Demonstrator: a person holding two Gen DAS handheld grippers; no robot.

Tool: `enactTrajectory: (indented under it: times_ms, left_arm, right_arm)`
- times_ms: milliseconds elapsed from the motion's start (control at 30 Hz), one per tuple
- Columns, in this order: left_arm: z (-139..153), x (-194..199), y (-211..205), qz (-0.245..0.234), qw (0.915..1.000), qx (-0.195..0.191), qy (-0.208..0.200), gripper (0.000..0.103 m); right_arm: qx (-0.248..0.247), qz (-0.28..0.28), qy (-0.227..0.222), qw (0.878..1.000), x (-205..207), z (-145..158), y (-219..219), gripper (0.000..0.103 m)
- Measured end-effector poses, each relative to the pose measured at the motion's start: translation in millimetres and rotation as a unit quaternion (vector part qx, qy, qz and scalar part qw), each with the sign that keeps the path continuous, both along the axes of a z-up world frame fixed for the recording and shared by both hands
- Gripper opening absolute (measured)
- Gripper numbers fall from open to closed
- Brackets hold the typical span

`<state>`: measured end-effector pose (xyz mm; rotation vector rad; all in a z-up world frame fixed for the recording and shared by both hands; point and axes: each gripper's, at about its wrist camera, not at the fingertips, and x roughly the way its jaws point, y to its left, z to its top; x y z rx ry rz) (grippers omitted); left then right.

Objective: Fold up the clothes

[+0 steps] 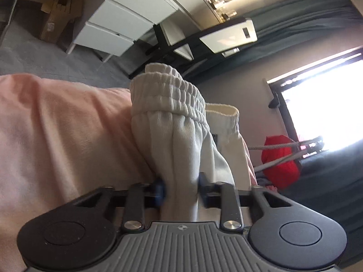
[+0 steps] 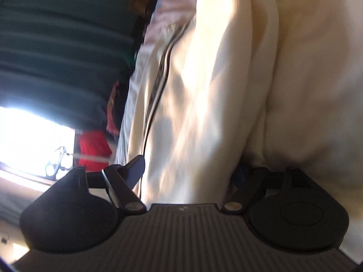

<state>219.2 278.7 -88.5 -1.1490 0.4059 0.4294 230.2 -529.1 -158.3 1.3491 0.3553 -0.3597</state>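
Note:
A white ribbed garment [image 1: 172,117] with an elastic waistband stands bunched up over a pink cover [image 1: 56,124]. My left gripper [image 1: 181,185] is shut on its lower folds, and the cloth rises from between the blue-padded fingers [image 1: 160,188]. In the right wrist view the same white garment [image 2: 204,90], with a dark striped trim [image 2: 158,79], fills the middle of the blurred picture. My right gripper [image 2: 190,170] stands wide open with a thick fold of that cloth between its fingers. The right finger is partly hidden by the fabric.
A white drawer unit [image 1: 120,20] and a cardboard box [image 1: 59,11] stand on the grey floor beyond the bed. A white device [image 1: 229,34] sits on a black stand. A red bundle [image 1: 281,156] lies by the bright window [image 1: 322,104]. Teal curtains [image 2: 56,34] hang at the left.

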Motion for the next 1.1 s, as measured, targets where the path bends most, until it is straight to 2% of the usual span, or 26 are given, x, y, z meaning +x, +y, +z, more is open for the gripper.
enactTrajectory:
  times_ms: [67, 100, 133, 200, 233, 333, 500, 633, 733, 867, 1067, 1100]
  left_arm:
    - [13, 0, -2, 0.008, 0.9999, 0.015, 0.000, 0.008]
    - [22, 0, -4, 0.010, 0.9997, 0.023, -0.001, 0.007]
    - [30, -1, -5, 0.012, 0.9994, 0.032, -0.001, 0.007]
    - [47, -2, -5, 0.009, 0.9993, 0.036, -0.002, 0.007]
    - [56, -3, -6, 0.003, 0.9992, 0.039, -0.003, 0.007]
    - [81, -17, -6, -0.011, 0.9984, 0.055, -0.005, 0.007]
    - [107, -76, 7, -0.021, 0.9963, 0.083, 0.000, 0.007]
    - [111, -135, 22, -0.039, 0.9962, 0.077, 0.013, 0.007]
    - [107, -168, 28, -0.056, 0.9943, 0.086, 0.028, 0.007]
    - [98, -206, 34, -0.078, 0.9904, 0.103, 0.049, 0.007]
    - [66, -223, 43, -0.084, 0.9914, 0.086, 0.052, 0.009]
    - [66, -222, 42, -0.088, 0.9903, 0.092, 0.055, 0.009]
  right_arm:
    - [-0.003, -0.014, 0.000, 1.000, 4, 1, -5, 0.075]
    - [-0.006, -0.016, 0.003, 1.000, 4, 2, -6, 0.065]
    - [-0.010, -0.017, 0.007, 1.000, 4, 3, -8, 0.047]
    - [-0.013, -0.009, 0.009, 1.000, 3, 3, -13, 0.019]
    - [-0.014, -0.004, 0.009, 1.000, 2, 3, -16, 0.017]
    - [-0.023, 0.007, -0.003, 1.000, -12, 19, -16, 0.015]
    - [-0.033, 0.034, -0.017, 0.999, -43, 48, -16, 0.015]
    - [0.005, 0.052, -0.018, 0.998, -83, 58, -26, 0.015]
    - [0.053, 0.055, -0.018, 0.997, -115, 55, -29, 0.015]
    - [0.087, 0.081, 0.011, 0.993, -141, 46, -30, 0.015]
    - [0.113, 0.087, 0.027, 0.989, -152, 33, -23, 0.020]
    - [0.123, 0.087, 0.024, 0.988, -152, 30, -23, 0.026]
